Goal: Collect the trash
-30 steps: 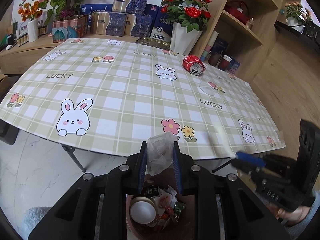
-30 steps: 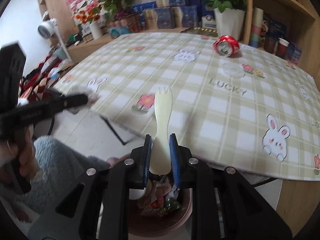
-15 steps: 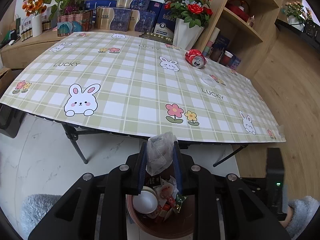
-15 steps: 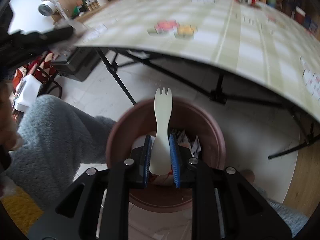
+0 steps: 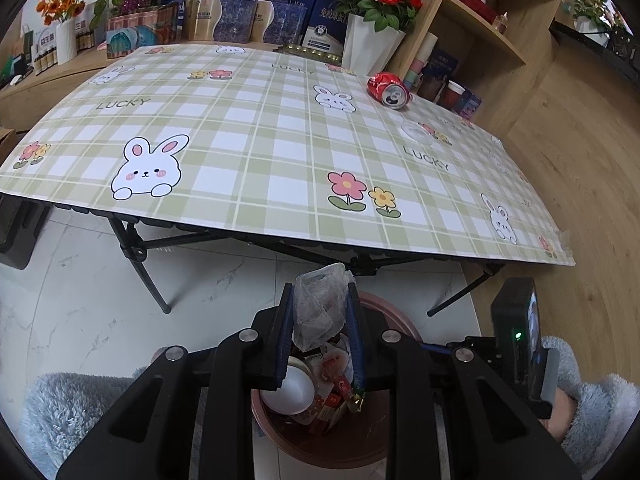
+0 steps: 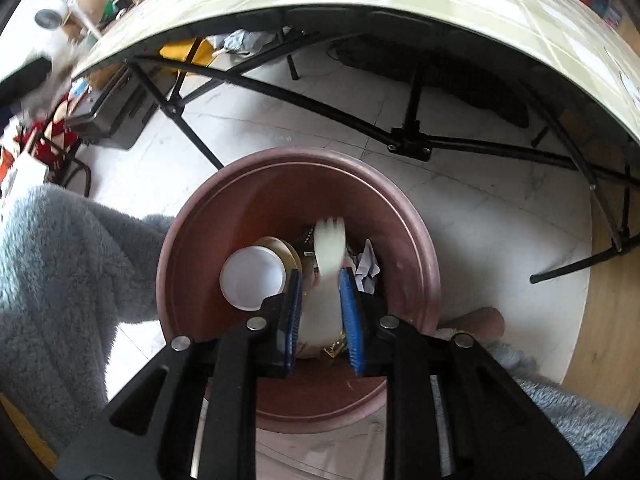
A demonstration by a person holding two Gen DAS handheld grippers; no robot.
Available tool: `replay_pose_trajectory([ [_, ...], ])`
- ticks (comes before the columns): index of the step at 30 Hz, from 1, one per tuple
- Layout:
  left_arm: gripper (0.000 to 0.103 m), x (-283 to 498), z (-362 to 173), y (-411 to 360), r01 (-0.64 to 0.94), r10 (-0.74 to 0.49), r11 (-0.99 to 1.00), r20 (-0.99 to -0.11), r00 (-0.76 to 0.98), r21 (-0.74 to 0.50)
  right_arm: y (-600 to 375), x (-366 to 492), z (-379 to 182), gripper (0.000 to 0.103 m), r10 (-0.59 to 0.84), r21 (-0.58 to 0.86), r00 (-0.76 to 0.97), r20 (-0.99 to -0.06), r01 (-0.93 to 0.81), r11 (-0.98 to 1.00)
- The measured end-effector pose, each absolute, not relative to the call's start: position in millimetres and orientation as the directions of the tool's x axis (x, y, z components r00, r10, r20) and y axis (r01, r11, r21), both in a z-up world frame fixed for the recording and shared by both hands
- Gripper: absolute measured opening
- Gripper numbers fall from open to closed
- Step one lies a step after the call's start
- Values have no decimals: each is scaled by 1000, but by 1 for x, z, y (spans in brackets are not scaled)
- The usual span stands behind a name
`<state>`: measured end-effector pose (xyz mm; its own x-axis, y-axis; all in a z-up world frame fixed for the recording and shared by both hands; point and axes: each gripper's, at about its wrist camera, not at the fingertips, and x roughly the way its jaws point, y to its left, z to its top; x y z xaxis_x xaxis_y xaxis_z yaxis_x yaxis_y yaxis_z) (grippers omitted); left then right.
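A brown round bin (image 6: pixel 416 240) stands on the floor under the table edge, holding a white cup (image 6: pixel 252 276) and wrappers. My right gripper (image 6: pixel 320 280) points down into it. Its jaws are opening, and the cream plastic fork (image 6: pixel 330 244) between them is blurred and slipping down, no longer pressed by the pads. My left gripper (image 5: pixel 320 292) hangs over the bin's rim (image 5: pixel 400 312), shut on a crumpled clear plastic wrapper (image 5: pixel 318 308). A dented red can (image 5: pixel 389 88) and a clear round lid (image 5: pixel 416 134) lie on the checked table (image 5: pixel 256 128).
Black folding table legs (image 6: pixel 412 144) cross just behind the bin. A person's fluffy grey sleeve (image 6: pixel 60 272) is left of the bin. Boxes, flower vases and a wooden shelf (image 5: pixel 480 32) line the table's far side. White tile floor surrounds the bin.
The right gripper dropped from table height down into the bin's mouth and its jaws parted, letting the fork slide. The left gripper sank a little toward the bin, still gripping the wrapper.
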<state>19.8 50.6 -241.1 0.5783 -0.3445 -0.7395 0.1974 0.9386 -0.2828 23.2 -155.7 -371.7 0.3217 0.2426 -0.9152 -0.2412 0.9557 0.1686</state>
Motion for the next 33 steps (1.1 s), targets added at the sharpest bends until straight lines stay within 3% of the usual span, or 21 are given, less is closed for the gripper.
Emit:
replay_pose_trajectory([
  [9, 24, 22, -260, 39, 226, -340, 940, -768, 542, -257, -168, 21, -327, 42, 255, 158, 446, -858, -243, 957],
  [22, 24, 24, -316, 11, 294, -325, 931, -857, 400, -216, -185, 4, -270, 88, 219, 114, 618, -755, -206, 972],
  [29, 26, 27, -338, 7, 298, -314, 930, -889, 332, -217, -198, 4, -250, 95, 177, 113, 669, -722, -139, 984],
  [31, 30, 26, -339, 7, 301, -316, 928, -891, 327, -218, -202, 4, -247, 96, 172, 116, 679, -714, -127, 985],
  [33, 40, 26, -337, 8, 298, -316, 929, -887, 335, -218, -204, 4, -244, 96, 166, 115, 683, -711, -121, 986],
])
